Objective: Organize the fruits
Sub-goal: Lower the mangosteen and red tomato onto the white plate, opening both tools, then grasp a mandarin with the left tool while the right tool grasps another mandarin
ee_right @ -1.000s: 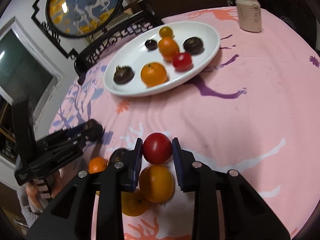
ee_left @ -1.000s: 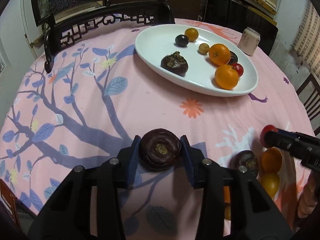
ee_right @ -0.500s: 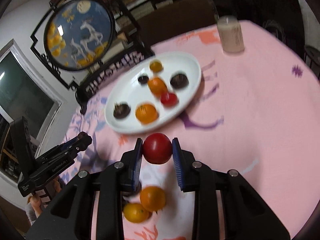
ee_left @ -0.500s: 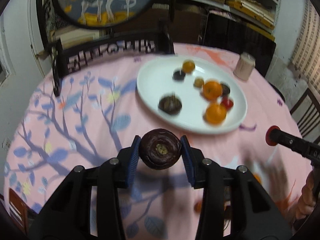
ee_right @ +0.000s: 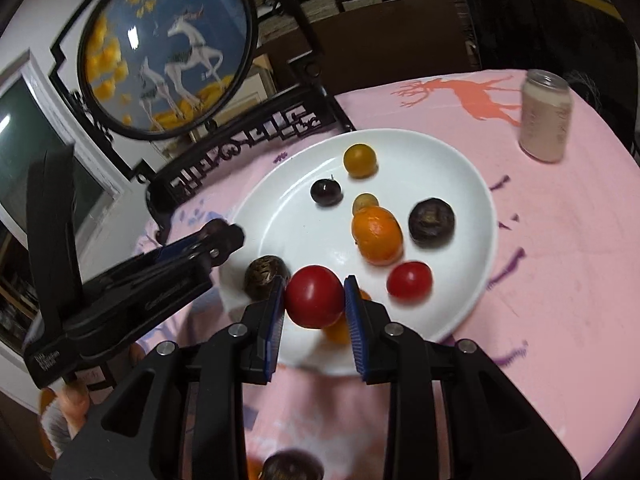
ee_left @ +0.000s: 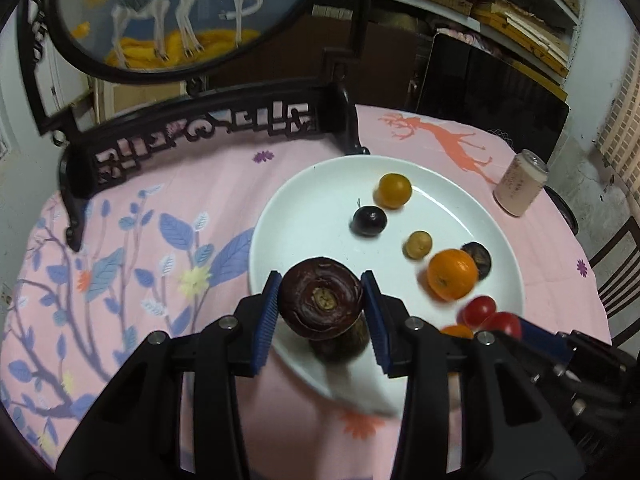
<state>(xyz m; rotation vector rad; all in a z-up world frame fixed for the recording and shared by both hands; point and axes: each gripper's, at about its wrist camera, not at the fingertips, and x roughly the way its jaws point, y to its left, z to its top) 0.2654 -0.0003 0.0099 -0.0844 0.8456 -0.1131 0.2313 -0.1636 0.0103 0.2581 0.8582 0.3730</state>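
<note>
Lettering on the side of the left tongs' (ee_right: 224,236) black body, seen from the right wrist view, is too small and blurred to read, as is the faint print on the pale can (ee_right: 545,117) standing on the pink desk (ee_right: 560,240) beyond the plate. Those left tongs (ee_left: 322,306) are clamped on a dark brown round fruit (ee_left: 321,298), held above the near rim of the white oval plate (ee_left: 312,216); a second dark fruit (ee_left: 340,344) lies mostly hidden beneath it. The right tongs (ee_right: 314,298) are closed tight on a red tomato (ee_right: 314,296), also over the plate's near edge, with an orange fruit (ee_right: 338,330) partly covered behind it. On the plate lie a large orange (ee_right: 376,234), a second red tomato (ee_right: 409,281), a dark brown fruit (ee_right: 431,222), a small dark plum-like fruit (ee_right: 326,191), a yellow-orange fruit (ee_right: 360,160) and a small tan fruit (ee_right: 365,201) half hidden by the orange. Both tools point steeply downward at the plate, side by side. At the lower left edge a hand (ee_right: 74,404) grips the left tool, largely cut off. A dark fruit (ee_right: 292,466) at the bottom edge is blurred, possibly resting on the desk with an orange one beside it.
</note>
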